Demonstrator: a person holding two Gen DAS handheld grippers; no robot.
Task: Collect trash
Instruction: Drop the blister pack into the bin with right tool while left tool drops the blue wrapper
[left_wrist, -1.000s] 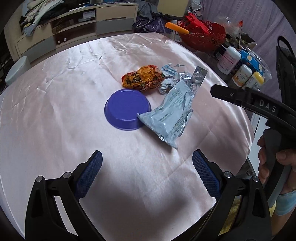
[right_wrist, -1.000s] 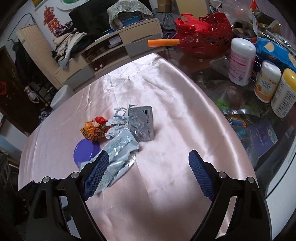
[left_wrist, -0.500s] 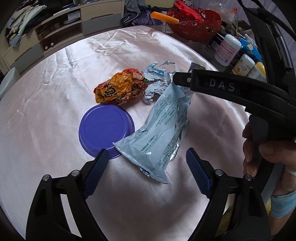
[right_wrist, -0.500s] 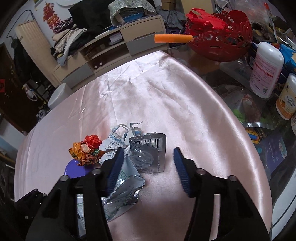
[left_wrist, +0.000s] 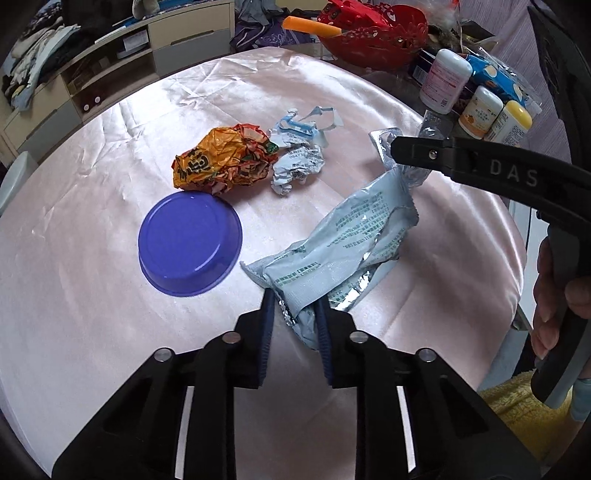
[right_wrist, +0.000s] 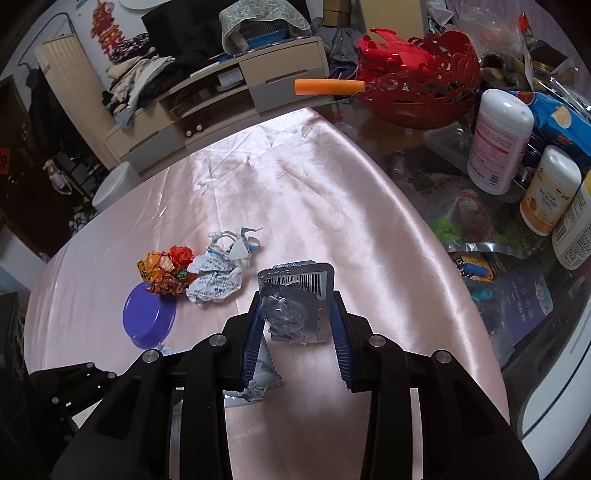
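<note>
The pale blue foil wrapper (left_wrist: 347, 243) lies flattened on the pink satin worktop (left_wrist: 92, 295), its long axis running from its near corner up and to the right, away from the left hand-held gripper (left_wrist: 293, 314), which has clenched on that near corner. Further along that axis sits the silver blister pack (right_wrist: 295, 299), between the pads of the right hand-held gripper (right_wrist: 295, 321); its jaws are closing, both pads already against the pack's edges. So each piece has its own nearer hand. Left of the wrapper rest an upturned purple bowl (left_wrist: 190, 245), a crumpled orange wrapper (left_wrist: 225, 160) and torn paper (left_wrist: 299, 162), untouched.
</note>
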